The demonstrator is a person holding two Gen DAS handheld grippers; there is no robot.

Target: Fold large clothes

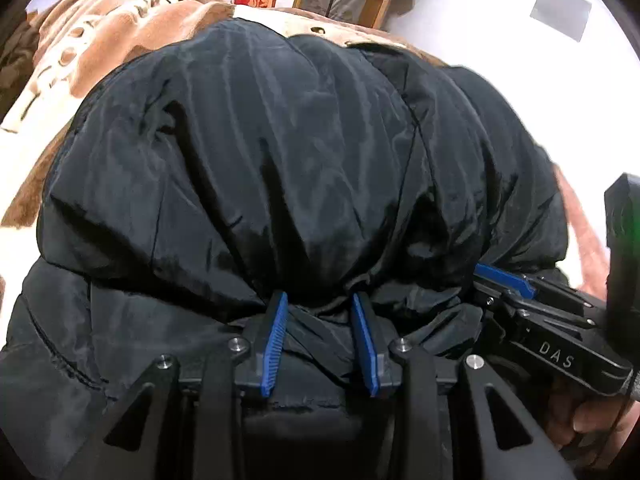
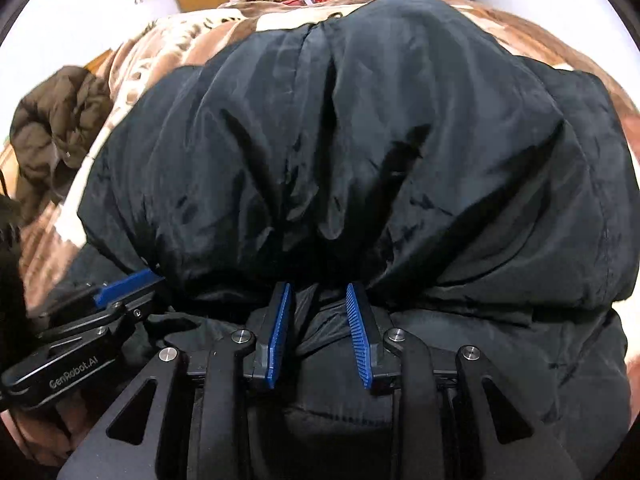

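Left wrist view shows both the left gripper (image 1: 322, 340) and right gripper (image 2: 320, 336), jaws clamped on the black puffer jacket (image 1: 280, 140), mid-fold over the blanketed bed (image 1: 100, 40); next, lay the gathered edge down flat.

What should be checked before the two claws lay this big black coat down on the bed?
1. Left gripper pinches black jacket fabric: ok.
2. Right gripper pinches its bunch too: ok.
3. Grippers side by side on the same edge: ok.
4. Folded part bulges over the lower layer, not yet flat: not ok.
5. Blanket beyond the jacket free of clutter: cannot tell.
6. Brown coat lies apart from the jacket: ok.
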